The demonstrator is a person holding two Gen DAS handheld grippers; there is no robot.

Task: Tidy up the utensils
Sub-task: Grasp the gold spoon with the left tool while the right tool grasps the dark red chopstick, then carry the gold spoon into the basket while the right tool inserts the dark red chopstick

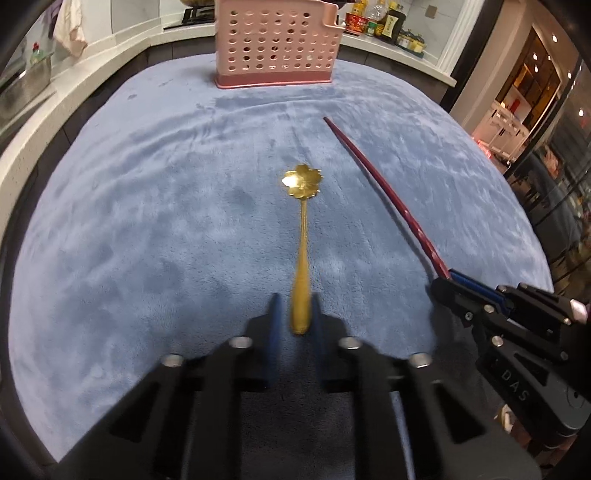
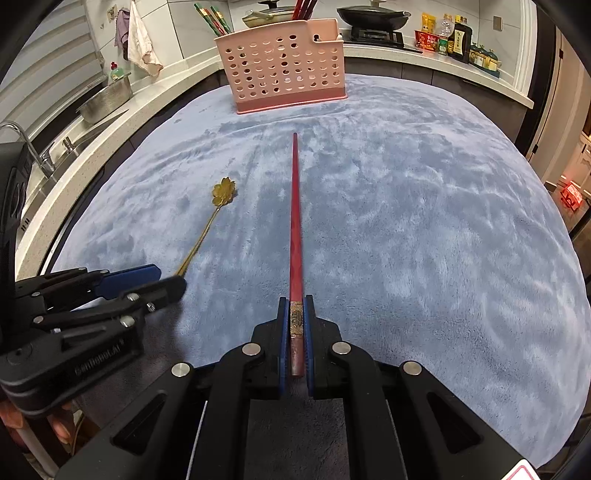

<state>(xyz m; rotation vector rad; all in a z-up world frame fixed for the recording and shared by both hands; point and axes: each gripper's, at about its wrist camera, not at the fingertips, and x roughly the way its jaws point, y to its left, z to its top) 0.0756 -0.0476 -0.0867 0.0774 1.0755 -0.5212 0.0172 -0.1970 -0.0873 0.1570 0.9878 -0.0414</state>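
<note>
My left gripper (image 1: 297,301) is shut on the handle of a gold spoon (image 1: 303,206) with a flower-shaped bowl, which points away over the blue cloth. It also shows at the left in the right wrist view (image 2: 168,282), with the spoon (image 2: 221,194). My right gripper (image 2: 296,301) is shut on the thick end of a red chopstick (image 2: 294,206) that points toward the pink perforated utensil holder (image 2: 282,70). In the left wrist view the right gripper (image 1: 448,284) holds the chopstick (image 1: 376,173), and the holder (image 1: 275,44) stands at the far edge.
A blue plush cloth (image 2: 424,221) covers the table. The holder has chopsticks (image 2: 304,9) in it. A sink with a tap (image 2: 22,144) and a metal colander (image 2: 107,98) stand left. A wok (image 2: 373,16) and bottles (image 2: 452,38) stand on the back counter.
</note>
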